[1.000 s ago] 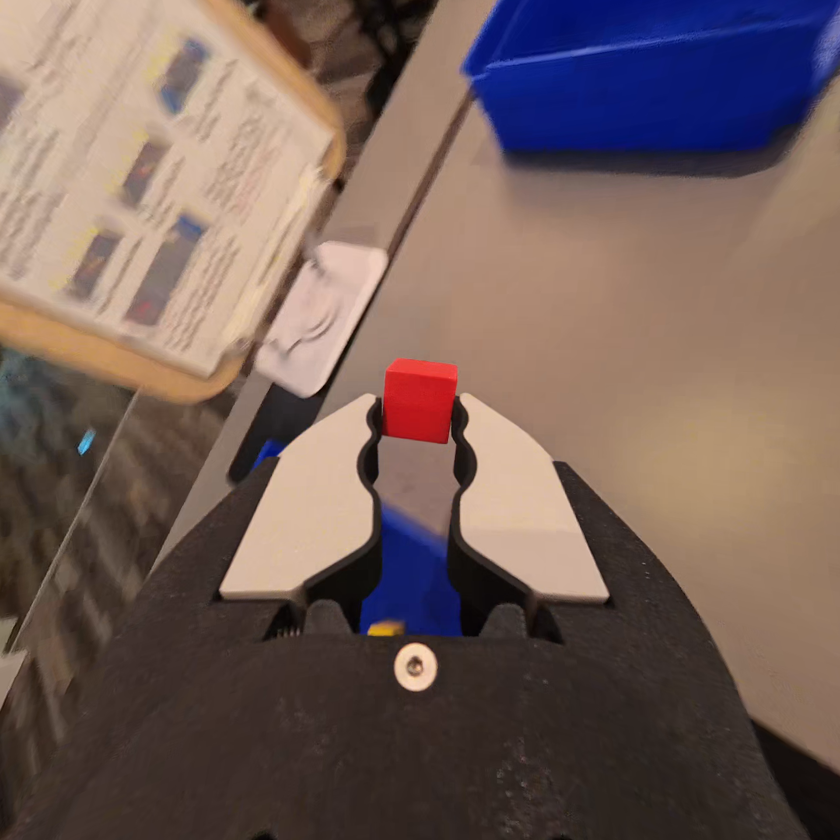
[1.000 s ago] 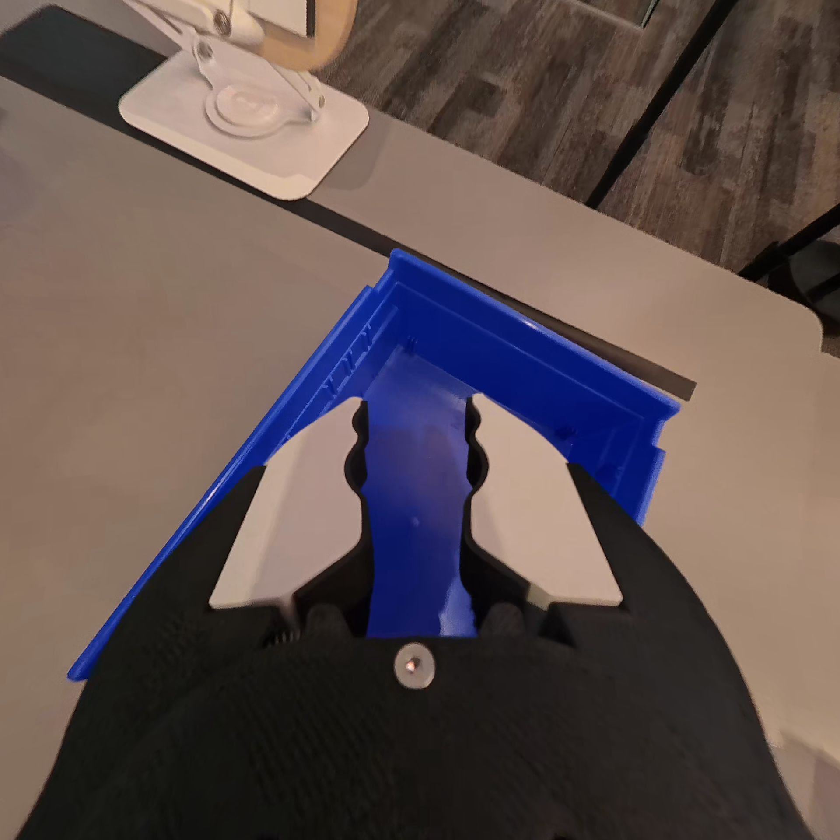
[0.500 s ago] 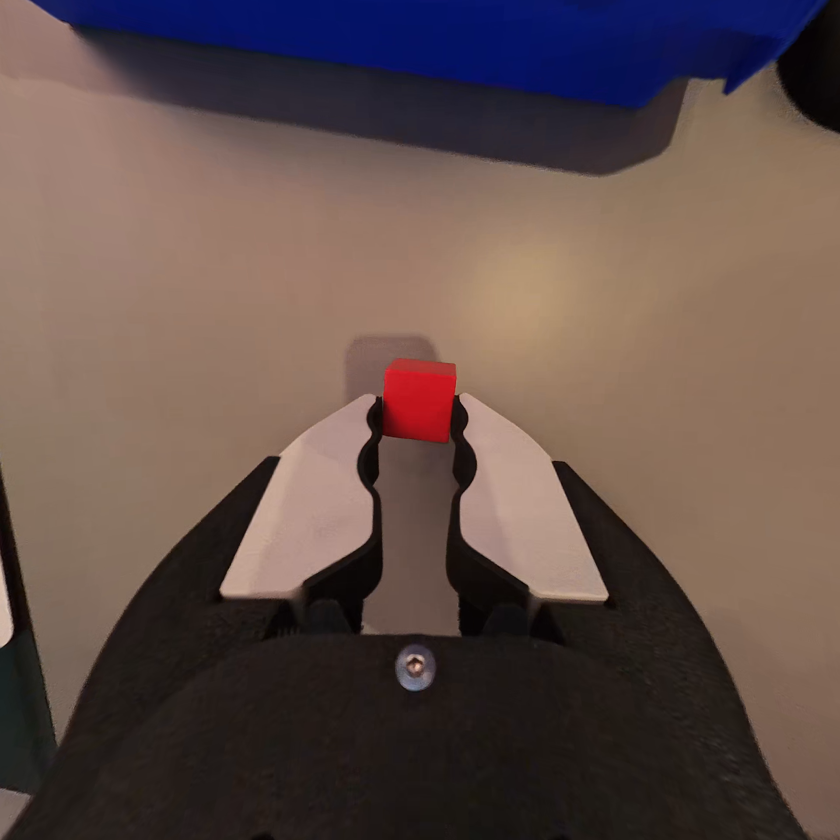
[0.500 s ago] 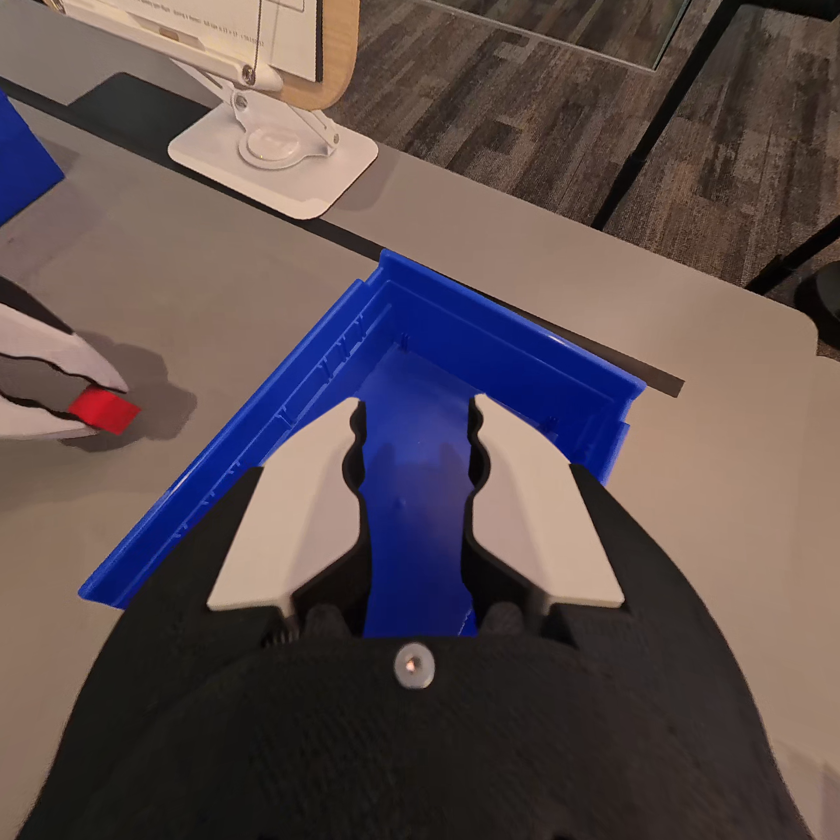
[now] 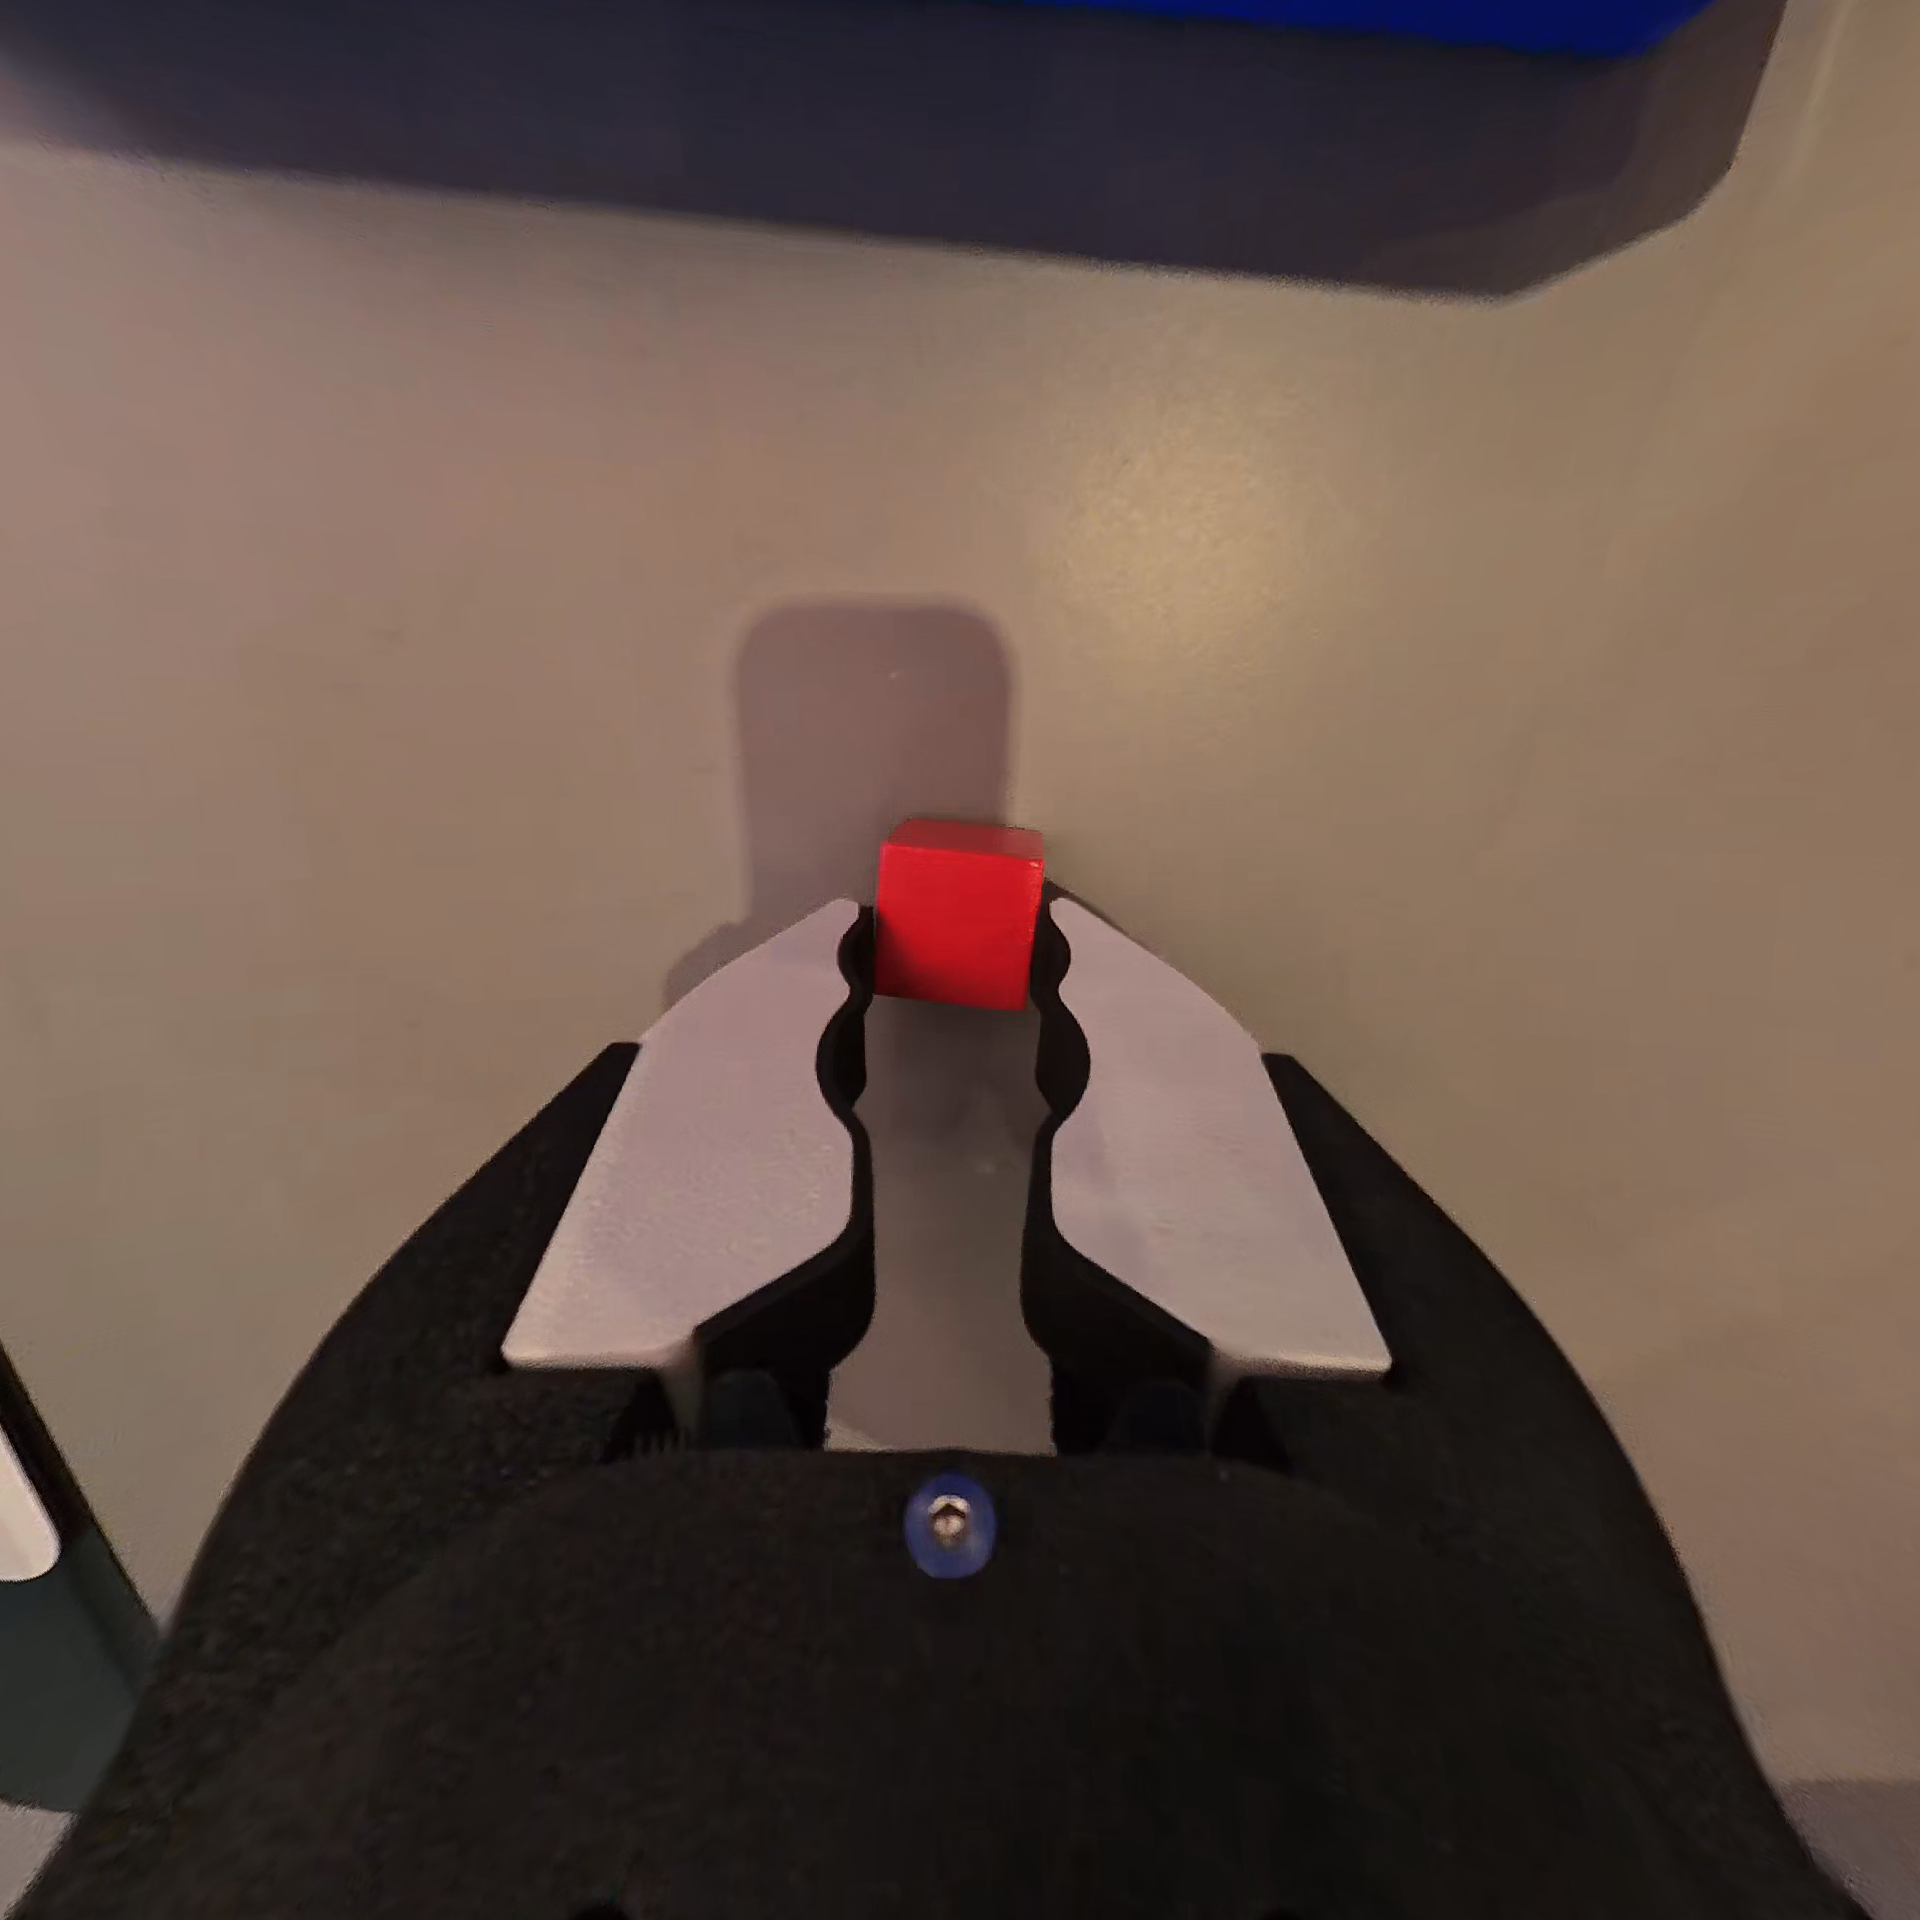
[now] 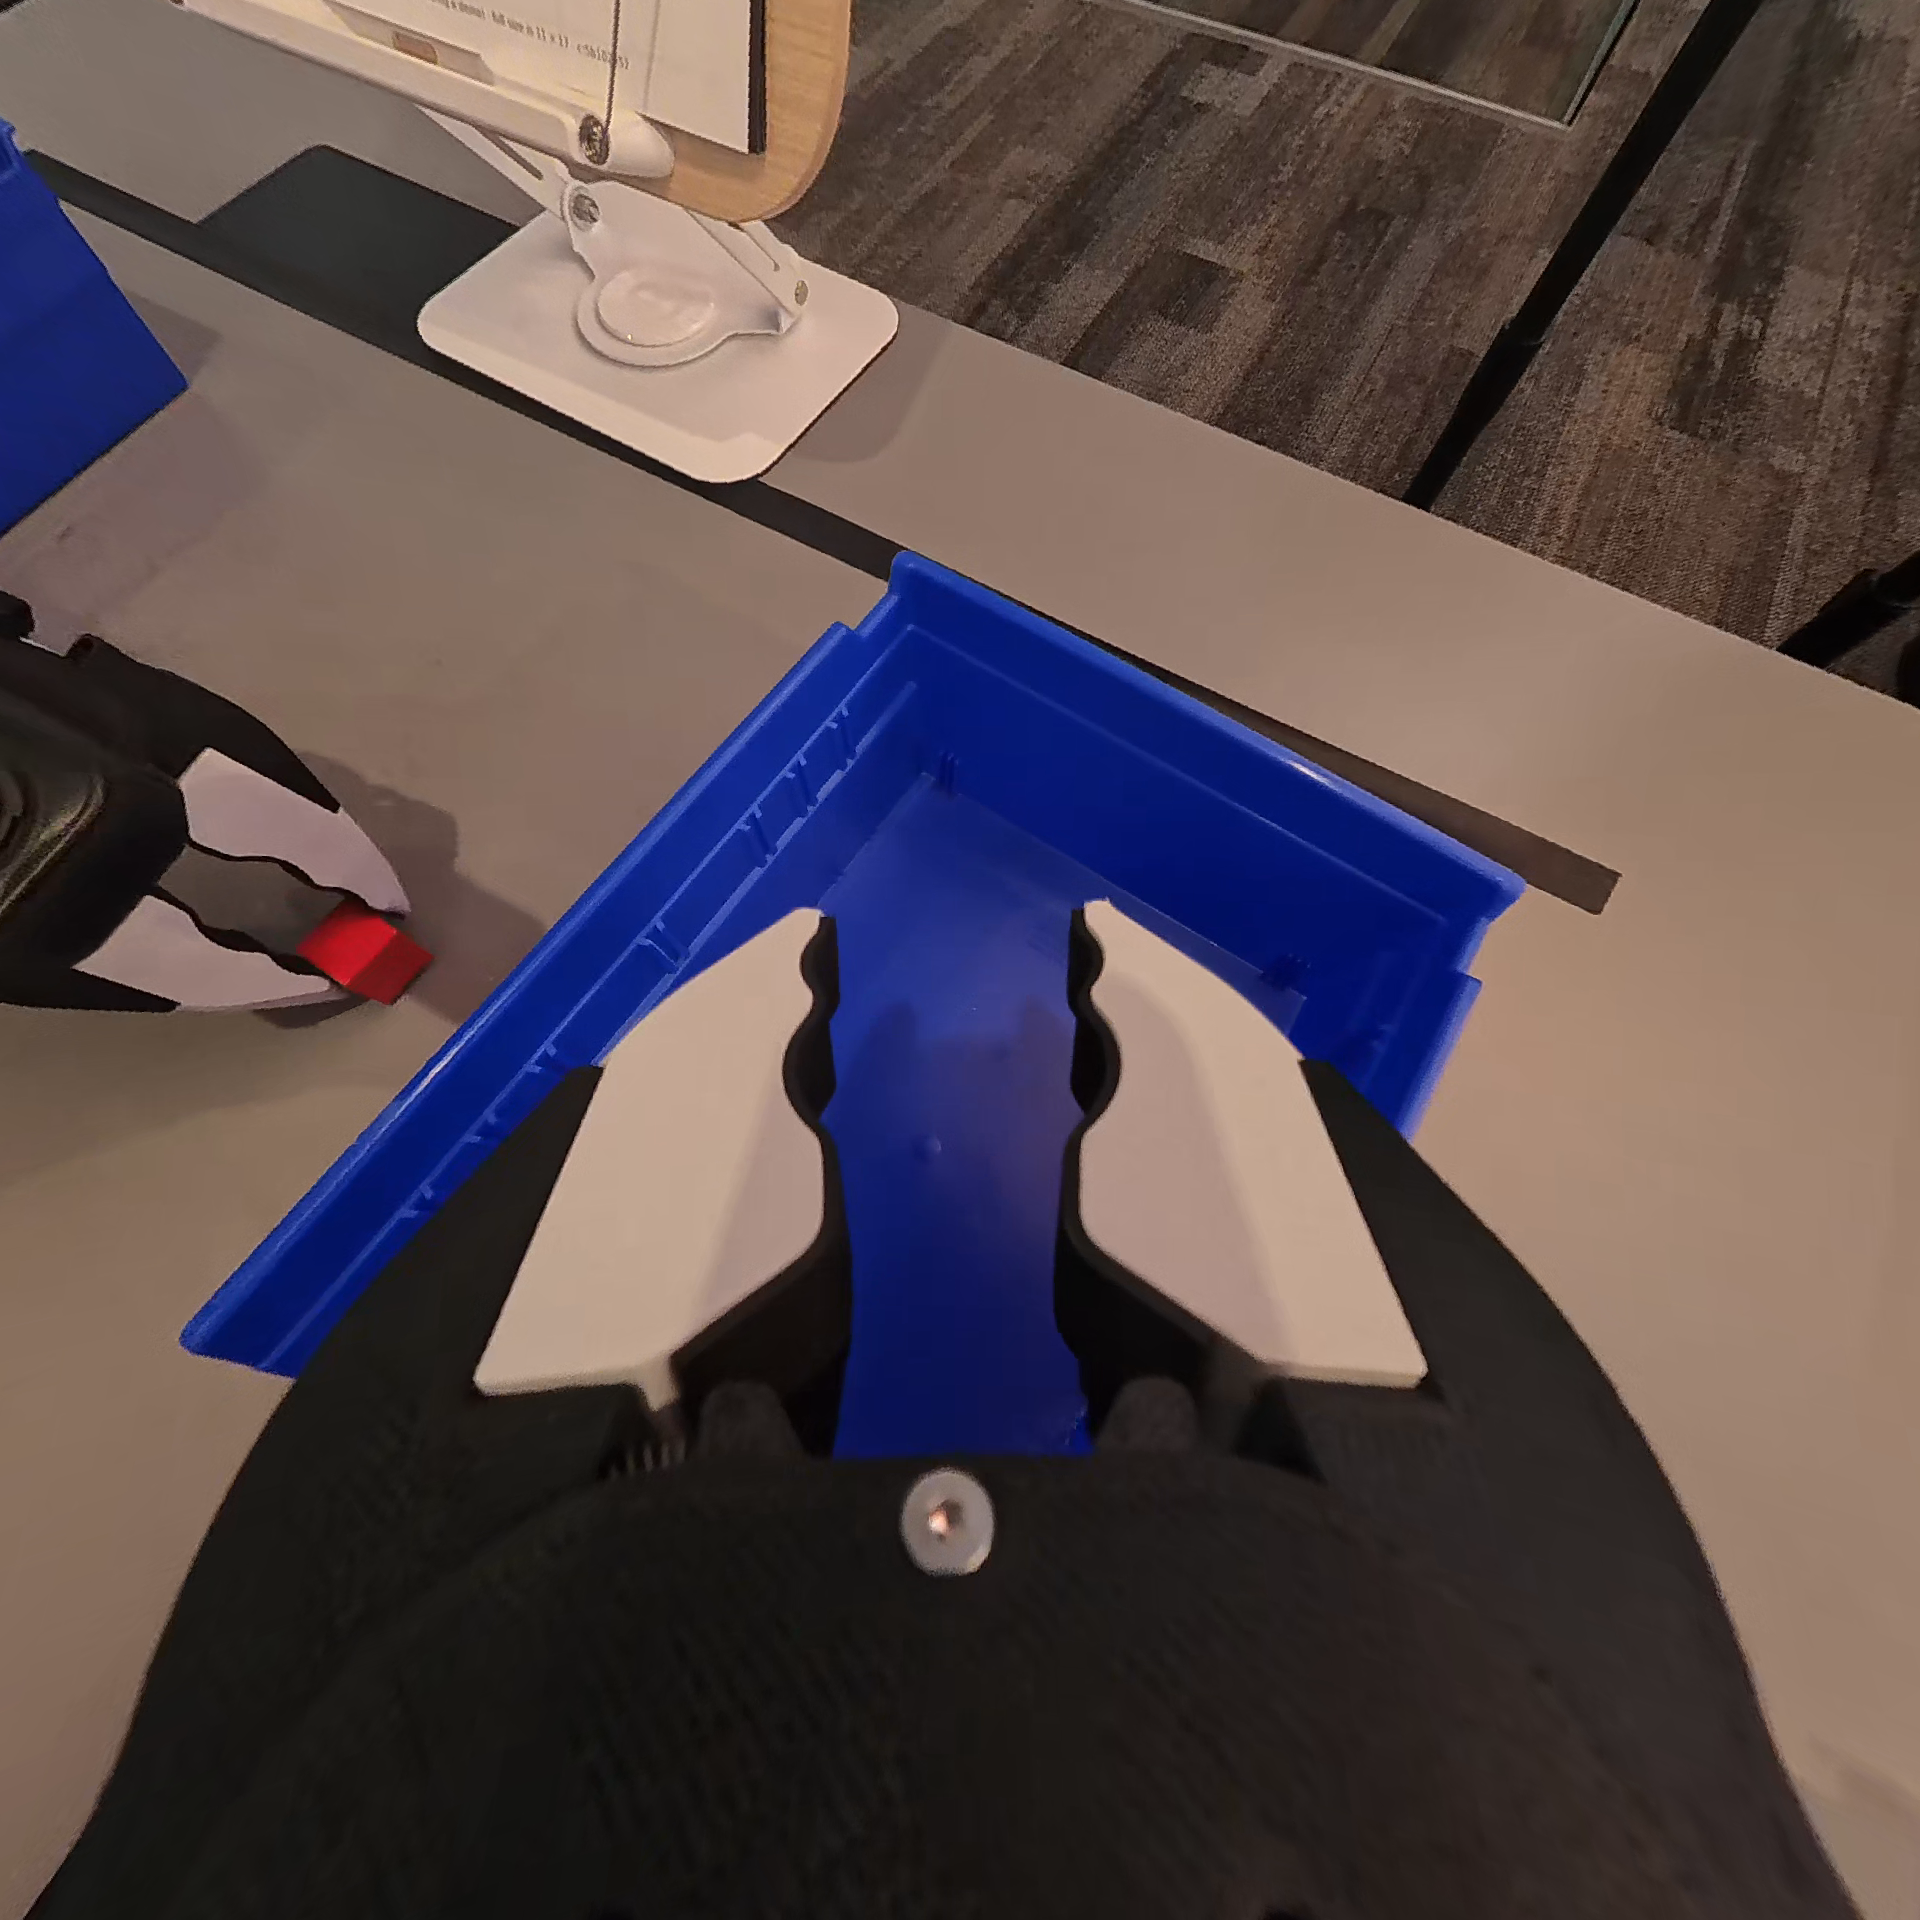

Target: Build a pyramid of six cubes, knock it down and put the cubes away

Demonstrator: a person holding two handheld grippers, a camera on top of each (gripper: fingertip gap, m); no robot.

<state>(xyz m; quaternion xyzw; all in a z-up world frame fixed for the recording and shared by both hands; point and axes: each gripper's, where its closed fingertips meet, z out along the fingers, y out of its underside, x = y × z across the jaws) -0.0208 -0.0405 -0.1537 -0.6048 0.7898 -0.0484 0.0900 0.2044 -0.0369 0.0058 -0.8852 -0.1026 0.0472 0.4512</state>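
The left gripper (image 5: 957,925) pinches a red cube (image 5: 957,914) between its fingertips, and the cube is very low over the grey table (image 5: 416,623); from the right wrist view it seems to touch the surface or nearly so, but I cannot tell for sure. I judge that this cube is being set down as one of the first stones of the pyramid, since no other cube is visible on the table. To do it well, the cube should sit flat with its bottom face fully on the table before the fingers spread, and the fingers should open only a little and then withdraw straight back, so that the cube is not turned or dragged. Ahead of the left gripper a blue bin (image 5: 1455,21) shows only as a strip at the top of its view, with its shadow below; between it and the cube the table is bare, so there is room for the row. The right gripper (image 6: 951,914) is spread and holds nothing; it hangs over a second blue bin (image 6: 1195,727), whose floor looks empty where it is seen. This bin's wall stands near the cube, to the left of the right gripper. Beyond the bin, a white stand (image 6: 665,343) sits by the table's far edge.
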